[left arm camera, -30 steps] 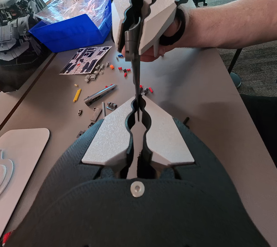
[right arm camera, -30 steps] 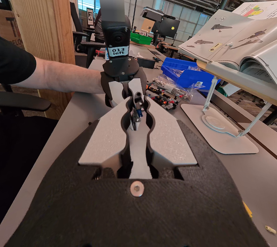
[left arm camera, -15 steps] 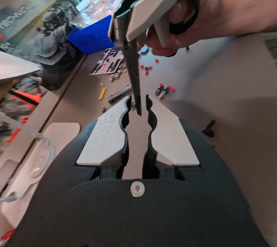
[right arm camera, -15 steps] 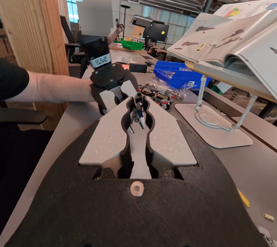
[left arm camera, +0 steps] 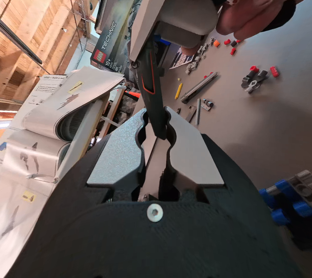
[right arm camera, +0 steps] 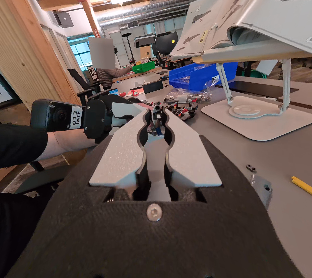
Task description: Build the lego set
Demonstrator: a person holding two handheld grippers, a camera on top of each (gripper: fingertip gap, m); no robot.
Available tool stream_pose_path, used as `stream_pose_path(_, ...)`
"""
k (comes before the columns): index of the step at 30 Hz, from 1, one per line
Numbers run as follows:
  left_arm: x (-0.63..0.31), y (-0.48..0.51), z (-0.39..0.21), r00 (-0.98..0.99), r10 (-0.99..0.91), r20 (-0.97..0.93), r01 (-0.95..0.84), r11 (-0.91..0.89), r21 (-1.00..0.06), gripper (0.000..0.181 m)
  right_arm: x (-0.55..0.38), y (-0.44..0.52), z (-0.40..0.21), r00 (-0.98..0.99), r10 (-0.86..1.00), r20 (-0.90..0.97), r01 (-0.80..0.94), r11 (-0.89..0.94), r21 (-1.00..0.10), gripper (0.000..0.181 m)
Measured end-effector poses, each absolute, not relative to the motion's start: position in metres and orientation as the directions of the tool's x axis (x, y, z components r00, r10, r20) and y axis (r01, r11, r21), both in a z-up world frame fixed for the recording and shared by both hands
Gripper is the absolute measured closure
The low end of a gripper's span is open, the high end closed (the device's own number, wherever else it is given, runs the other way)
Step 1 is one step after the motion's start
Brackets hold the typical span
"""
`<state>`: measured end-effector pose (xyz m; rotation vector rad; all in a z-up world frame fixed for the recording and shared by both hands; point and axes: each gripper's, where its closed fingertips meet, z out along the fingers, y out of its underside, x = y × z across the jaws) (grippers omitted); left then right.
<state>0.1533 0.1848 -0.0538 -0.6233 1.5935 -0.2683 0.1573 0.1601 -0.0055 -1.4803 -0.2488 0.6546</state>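
Note:
A long dark Lego panel [left arm camera: 150, 94] with a thin red line runs between my two grippers. My left gripper [left arm camera: 156, 114] is rolled on its side and shut on the panel's near end. My right gripper [left arm camera: 162, 21], with a hand on it, holds the far end from above. In the right wrist view my right gripper [right arm camera: 156, 112] is shut on the grey and dark end of that piece [right arm camera: 156, 118], which has a blue pin. The left gripper [right arm camera: 118, 114] comes in from the left with its camera sideways.
Loose parts lie on the grey table [left arm camera: 253, 134]: a long grey beam [left arm camera: 197, 87], a yellow axle [left arm camera: 178, 91], red pins [left arm camera: 233, 48], a small dark assembly [left arm camera: 253, 79]. An instruction book on a stand [right arm camera: 253, 16], a blue bin [right arm camera: 199, 75], a parts pile [right arm camera: 182, 111] and the set's box [left arm camera: 114, 37] stand around. My right fingertips sit around 6 cm from my left ones.
My left gripper opened briefly, rolled about a quarter turn onto its side and now grips the panel across its wide face. The right gripper has come closer and stays shut on its end.

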Motion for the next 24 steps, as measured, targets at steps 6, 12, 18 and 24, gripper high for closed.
stream_pose_path(6, 0.153, 0.190, -0.053, 0.001, -0.519, -0.855, -0.250, 0.828, -0.502, 0.169, 0.159, 0.162, -0.009, 0.812, 0.532, -0.240, -0.248, -0.057, -0.967, 0.171)
stream_pose_path(12, 0.153, 0.192, -0.057, -0.028, -0.570, -0.821, -0.262, 0.797, -0.544, 0.177, 0.158, 0.164, -0.014, 0.859, 0.493, -0.134, -0.135, -0.034, -0.990, 0.168)
stream_pose_path(18, 0.153, 0.194, -0.061, -0.041, -0.584, -0.811, -0.270, 0.788, -0.554, 0.177, 0.157, 0.165, -0.017, 0.873, 0.481, -0.082, -0.079, -0.026, -0.997, 0.168)
stream_pose_path(24, 0.152, 0.197, -0.049, 0.036, -0.522, -0.852, -0.259, 0.819, -0.513, 0.168, 0.160, 0.167, -0.020, 0.840, 0.502, -0.206, -0.191, -0.082, -0.978, 0.170)
